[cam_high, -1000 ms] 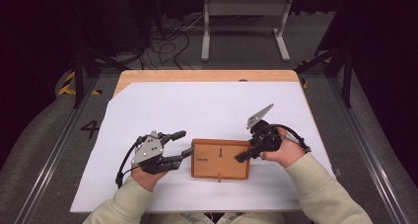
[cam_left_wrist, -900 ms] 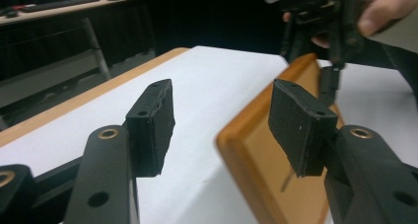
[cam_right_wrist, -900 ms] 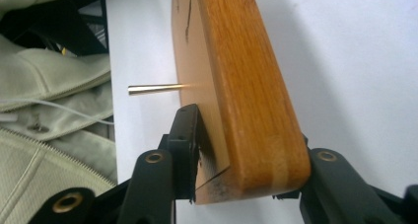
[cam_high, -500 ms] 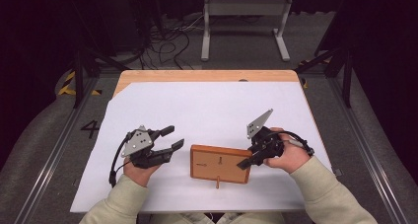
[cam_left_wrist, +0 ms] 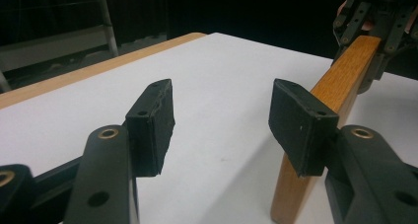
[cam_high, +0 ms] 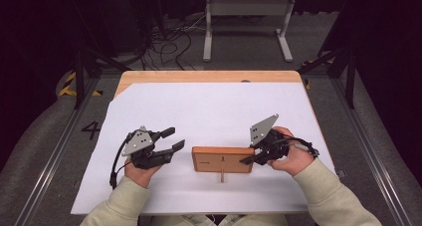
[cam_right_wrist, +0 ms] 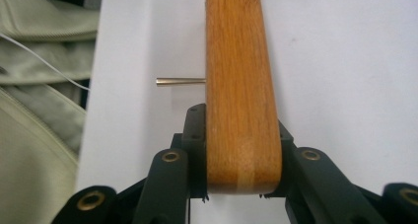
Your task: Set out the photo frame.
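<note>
Wooden board (cam_high: pixel 222 159) stood on its long edge on the white sheet (cam_high: pixel 214 111) that covered the table (cam_high: pixel 209 77), near the person's side and between the two hands. A thin metal pin (cam_right_wrist: pixel 180 81) stuck out of one of its faces, toward the person. The right gripper (cam_high: pixel 247 161) was clenched on the board's right end: in the right gripper view both pads pressed on the two faces of the wood, the jaws having just been closing on it. The left gripper (cam_high: pixel 170 139) lay just beside the board's left end but apart from it, its jaws released with bare white sheet between them; in the left gripper view the board ran past the outside of one pad (cam_left_wrist: pixel 299 128), away toward the other gripper at its far end. The person's left hand (cam_high: pixel 141 169) rested on the sheet, and pale green sleeves (cam_high: pixel 113 208) came in from the bottom edge of the high view.
</note>
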`<state>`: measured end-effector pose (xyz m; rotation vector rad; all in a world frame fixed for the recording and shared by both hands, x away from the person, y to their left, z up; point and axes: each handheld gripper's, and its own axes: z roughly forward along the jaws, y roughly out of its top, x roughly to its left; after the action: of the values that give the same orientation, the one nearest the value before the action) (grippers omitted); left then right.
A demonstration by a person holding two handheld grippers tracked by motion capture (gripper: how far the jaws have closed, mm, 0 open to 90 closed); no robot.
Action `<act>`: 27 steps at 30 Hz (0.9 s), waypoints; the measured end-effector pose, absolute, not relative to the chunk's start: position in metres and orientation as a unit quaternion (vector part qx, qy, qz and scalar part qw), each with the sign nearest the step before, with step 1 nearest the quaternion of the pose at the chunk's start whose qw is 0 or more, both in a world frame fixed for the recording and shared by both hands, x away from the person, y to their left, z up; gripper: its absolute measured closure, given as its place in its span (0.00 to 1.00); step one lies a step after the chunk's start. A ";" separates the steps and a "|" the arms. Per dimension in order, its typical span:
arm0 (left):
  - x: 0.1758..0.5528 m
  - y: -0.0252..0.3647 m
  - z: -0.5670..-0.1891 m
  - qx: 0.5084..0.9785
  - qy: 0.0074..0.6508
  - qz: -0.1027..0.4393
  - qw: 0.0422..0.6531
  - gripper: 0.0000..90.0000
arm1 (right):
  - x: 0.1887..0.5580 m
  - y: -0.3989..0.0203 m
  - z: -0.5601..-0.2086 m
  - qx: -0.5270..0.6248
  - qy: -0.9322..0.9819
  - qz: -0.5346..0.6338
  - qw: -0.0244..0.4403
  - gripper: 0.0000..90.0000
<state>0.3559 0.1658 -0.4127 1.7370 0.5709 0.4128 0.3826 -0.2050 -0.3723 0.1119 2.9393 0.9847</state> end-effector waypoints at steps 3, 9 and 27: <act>0.356 0.165 -0.413 0.747 0.246 0.177 0.592 0.48 | 0.380 -0.207 -0.372 0.010 0.947 0.314 0.060 0.79; 0.356 0.165 -0.414 0.748 0.247 0.174 0.591 0.48 | 0.368 -0.207 -0.375 -0.011 0.945 0.310 0.103 0.79; 0.360 0.166 -0.417 0.749 0.259 0.173 0.585 0.46 | 0.341 -0.211 -0.384 -0.016 0.942 0.320 0.104 0.69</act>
<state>0.3597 0.1662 -0.4166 1.7462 0.6033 0.4036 0.3413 -0.2111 -0.3843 -0.0465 2.7776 0.9440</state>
